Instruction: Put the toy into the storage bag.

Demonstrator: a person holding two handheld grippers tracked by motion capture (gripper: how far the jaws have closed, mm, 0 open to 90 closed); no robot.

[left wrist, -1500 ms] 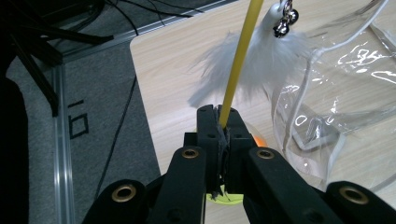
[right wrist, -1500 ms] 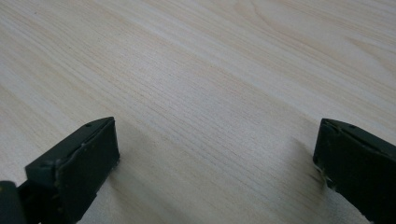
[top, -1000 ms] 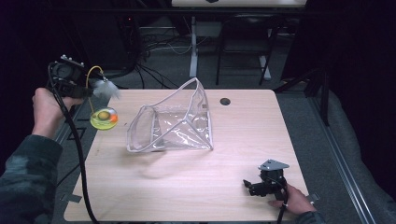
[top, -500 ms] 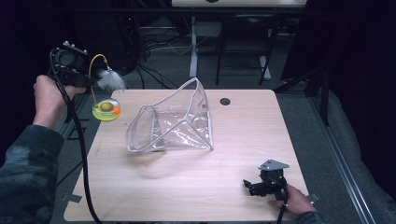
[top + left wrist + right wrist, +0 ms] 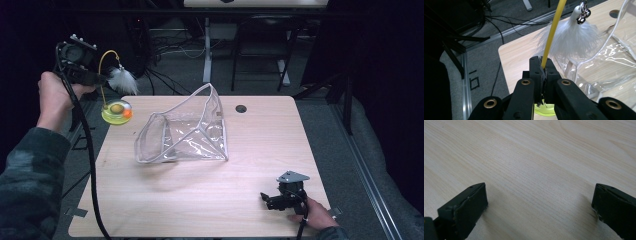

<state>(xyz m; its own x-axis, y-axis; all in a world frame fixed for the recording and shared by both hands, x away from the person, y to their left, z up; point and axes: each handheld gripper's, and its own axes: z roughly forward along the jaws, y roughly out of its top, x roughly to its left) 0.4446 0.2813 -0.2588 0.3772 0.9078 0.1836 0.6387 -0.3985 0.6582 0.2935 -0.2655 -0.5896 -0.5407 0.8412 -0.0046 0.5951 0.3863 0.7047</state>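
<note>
Cat toy (image 5: pixel 117 95) – yellow wire stem, white feather tuft (image 5: pixel 571 37), lime base with small ball inside – held above worktop's (image 5: pixel 200 200) left rear corner. Left gripper (image 5: pixel 543 68) fingers clamped on stem. Clear pouch (image 5: pixel 187 132) mid-worktop, mouth open, contents not discernible. Right gripper (image 5: pixel 539 207) fingers wide apart – holding nothing, resting on worktop.
</note>
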